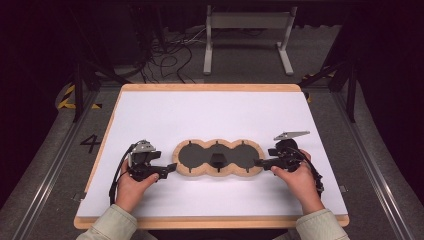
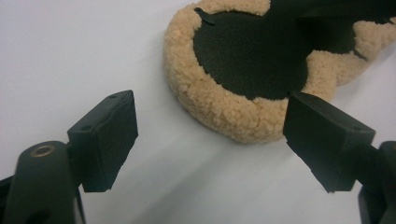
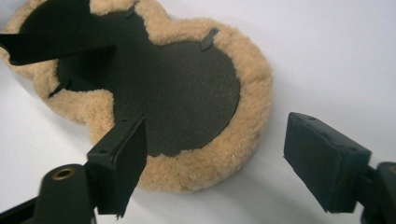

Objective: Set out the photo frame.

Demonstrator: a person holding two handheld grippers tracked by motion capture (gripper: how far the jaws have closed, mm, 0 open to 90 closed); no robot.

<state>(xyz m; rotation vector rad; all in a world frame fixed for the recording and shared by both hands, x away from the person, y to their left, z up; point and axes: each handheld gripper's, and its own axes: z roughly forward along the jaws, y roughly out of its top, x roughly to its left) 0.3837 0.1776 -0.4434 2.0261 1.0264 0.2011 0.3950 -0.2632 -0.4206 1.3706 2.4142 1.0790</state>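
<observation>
A three-lobed pad (image 1: 192, 156) lies flat on the white table, with a tan fleece rim (image 2: 219, 105) around black round insides and a black raised piece (image 1: 218, 160) on its middle lobe. My left gripper (image 1: 172, 168) points at the pad's left end, open, its jaws (image 2: 210, 135) wide apart just short of the fleece. At the pad's right end my right gripper (image 1: 257, 162) is open too; in the right gripper view (image 3: 215, 149) the fleece rim (image 3: 205, 168) lies in the gap between the jaws, and neither pad presses on it.
The white tabletop (image 1: 215, 115) has a wooden border. A person's hands and pale sleeves come in from the bottom edge. Beyond the table, a white metal frame (image 1: 247, 35) and loose cables (image 1: 165, 55) lie on the dark floor.
</observation>
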